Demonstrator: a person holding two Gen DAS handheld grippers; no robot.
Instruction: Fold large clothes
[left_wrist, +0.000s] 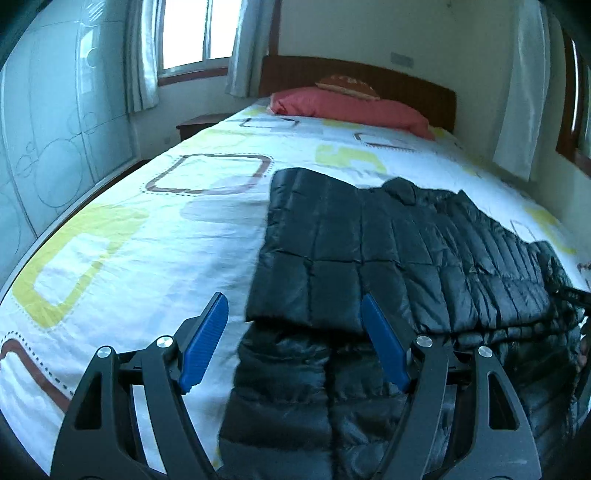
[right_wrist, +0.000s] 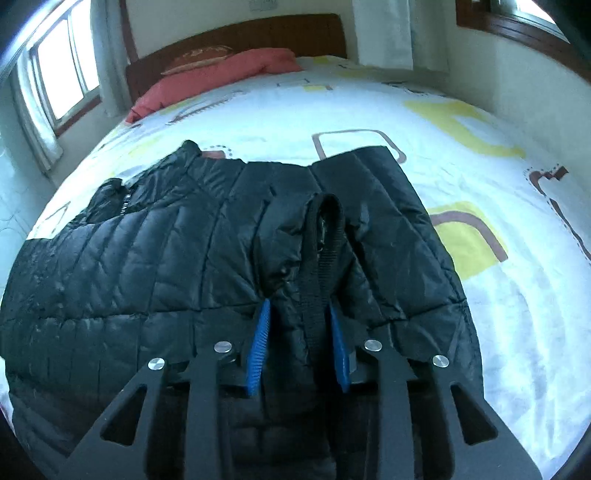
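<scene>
Black quilted jacket (left_wrist: 388, 251): lying partly folded on the bed (left_wrist: 147, 229) with patterned sheet, red pillow (left_wrist: 351, 107) at the headboard. Left tongs (left_wrist: 295, 325): spread wide above the jacket's near edge, gripping nothing. Right tongs (right_wrist: 299, 332): pinching a bunched fold with black strap (right_wrist: 325, 236).

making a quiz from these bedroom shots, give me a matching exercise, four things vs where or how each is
Things:
1 black puffer jacket
2 red pillow
3 left gripper
4 right gripper

States:
A against the headboard
B jaws spread wide, nothing pinched
C spread on the patterned bedsheet
D fingers around a bunched fold with a black strap

Pairs: 1-C, 2-A, 3-B, 4-D
</scene>
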